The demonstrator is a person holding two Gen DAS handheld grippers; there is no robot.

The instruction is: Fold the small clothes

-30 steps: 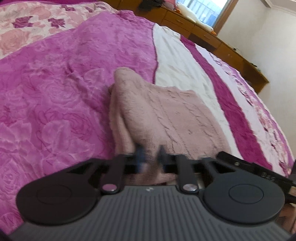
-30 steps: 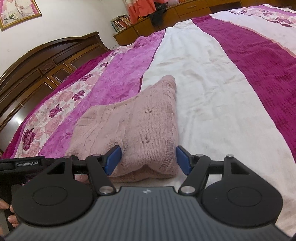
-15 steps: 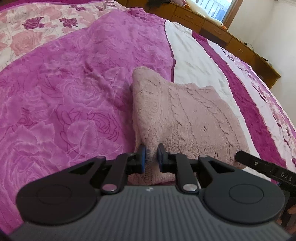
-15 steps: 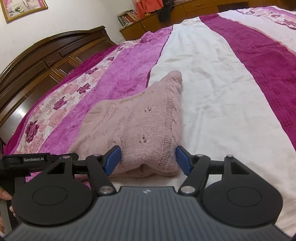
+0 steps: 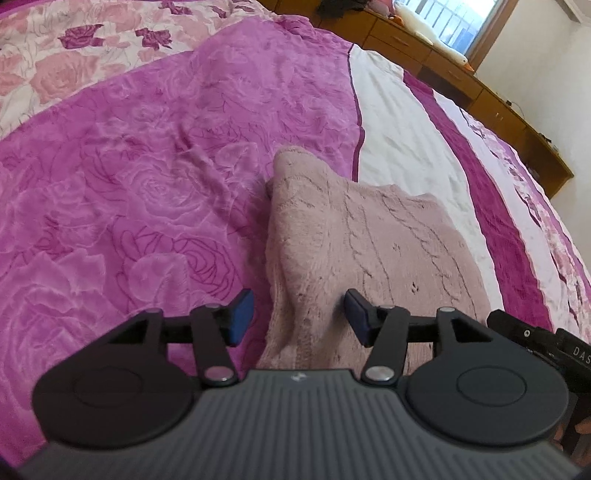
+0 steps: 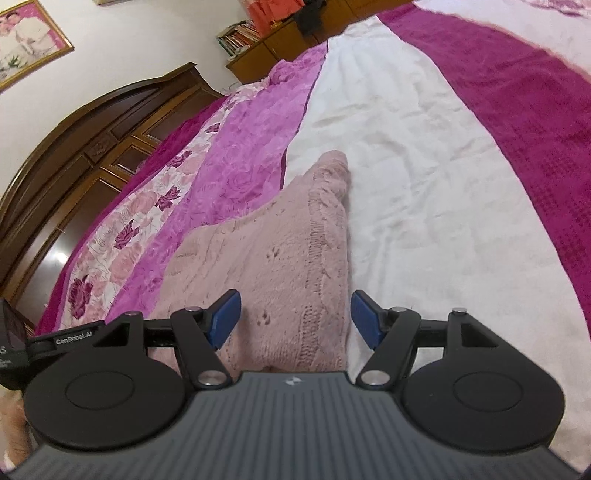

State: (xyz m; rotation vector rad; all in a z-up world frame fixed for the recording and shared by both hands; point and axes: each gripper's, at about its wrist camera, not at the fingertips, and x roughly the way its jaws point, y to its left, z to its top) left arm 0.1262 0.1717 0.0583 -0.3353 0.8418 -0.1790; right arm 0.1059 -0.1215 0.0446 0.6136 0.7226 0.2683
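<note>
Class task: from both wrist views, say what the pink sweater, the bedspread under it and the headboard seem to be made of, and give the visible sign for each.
Pink sweater: fuzzy knit yarn, probably wool or acrylic; cable ribs and eyelet holes show.
Bedspread: soft plush fabric, faint sheen, embossed rose pattern.
Headboard: dark polished wood, likely varnished; carved panels and glossy reflections.

Dusty-pink cable-knit sweater on magenta rose-patterned, white-striped bedspread.

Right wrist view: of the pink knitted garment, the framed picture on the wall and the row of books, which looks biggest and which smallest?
1. Pink knitted garment, though nearest the camera.
2. Framed picture, partly cut off.
3. Row of books.
The last two are far off; true sizes stay unsure.
</note>
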